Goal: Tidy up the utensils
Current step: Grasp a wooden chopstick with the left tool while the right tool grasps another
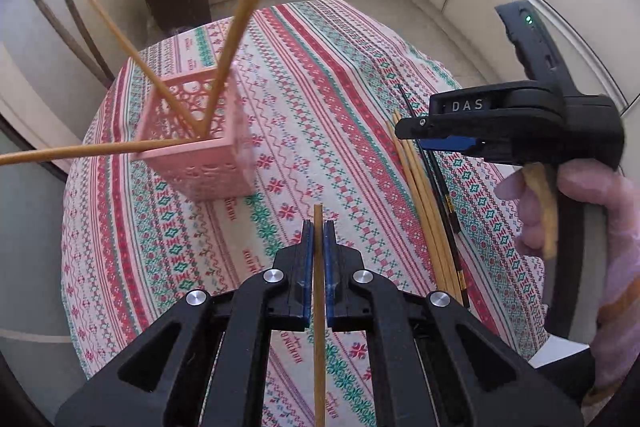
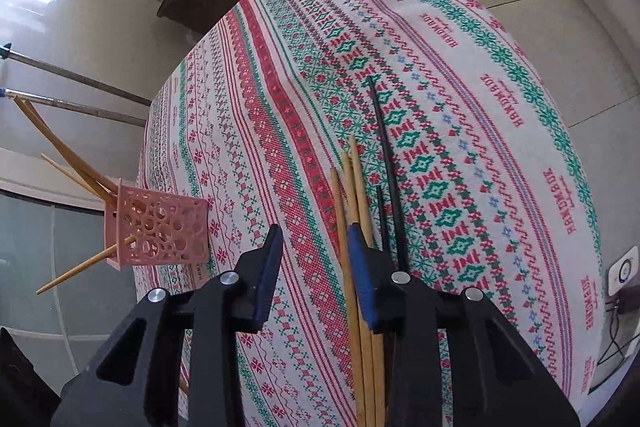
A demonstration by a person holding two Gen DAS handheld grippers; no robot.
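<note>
Left wrist view: left tongs (image 1: 319, 227) are clamped on one wooden chopstick (image 1: 319, 307) above the patterned tablecloth (image 1: 320, 75). Ahead-left stands a pink basket (image 1: 200, 155) with several chopsticks in it. Right tongs (image 1: 416, 135), marked "DAS", hover over loose chopsticks (image 1: 424, 203) on the table.

Right wrist view: right tongs (image 2: 314, 247) stand partly apart with nothing gripped, beside the wooden chopsticks (image 2: 350, 195) and black ones (image 2: 384, 147). "HANDMADE" repeats across the cloth. The basket (image 2: 160, 233) sits at the table's left edge.
</note>
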